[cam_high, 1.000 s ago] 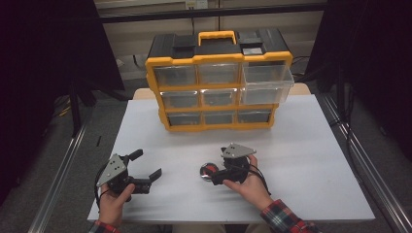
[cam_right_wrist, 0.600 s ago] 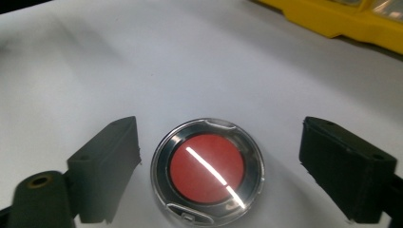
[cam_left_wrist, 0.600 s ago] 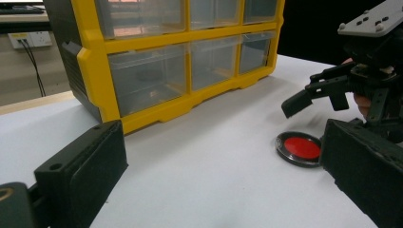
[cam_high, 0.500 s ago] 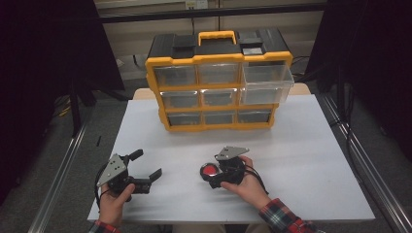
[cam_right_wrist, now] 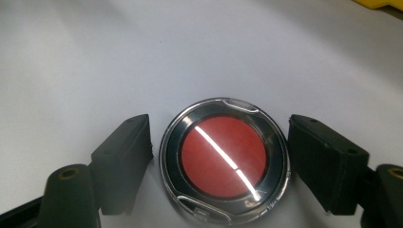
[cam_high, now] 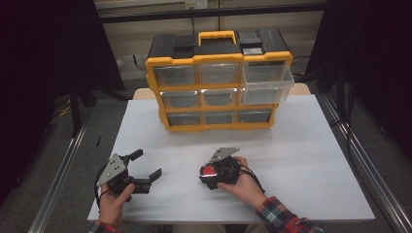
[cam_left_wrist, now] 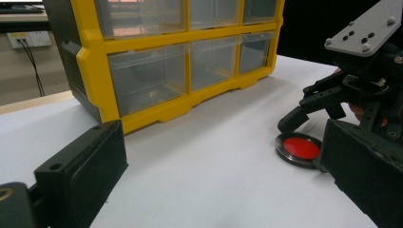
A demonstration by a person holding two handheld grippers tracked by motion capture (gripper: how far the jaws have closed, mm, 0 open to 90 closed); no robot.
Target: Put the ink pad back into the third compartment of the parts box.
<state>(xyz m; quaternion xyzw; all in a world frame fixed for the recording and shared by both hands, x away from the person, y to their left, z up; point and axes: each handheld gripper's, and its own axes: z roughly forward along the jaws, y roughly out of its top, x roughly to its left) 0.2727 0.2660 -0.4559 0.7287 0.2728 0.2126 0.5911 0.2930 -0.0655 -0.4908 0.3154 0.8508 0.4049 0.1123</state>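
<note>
Your right claw (cam_right_wrist: pixel 218 156) has been closing around the round red disc in its clear case (cam_right_wrist: pixel 224 167) but isn't squeezing yet, so pinch, then lift

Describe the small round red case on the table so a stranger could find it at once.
Start at the yellow drawer organiser at the far side of the white table. Come toward the near edge to the right gripper: the round case lies flat between its jaws, which have just been closing. It has a red centre under a clear lid.
</note>
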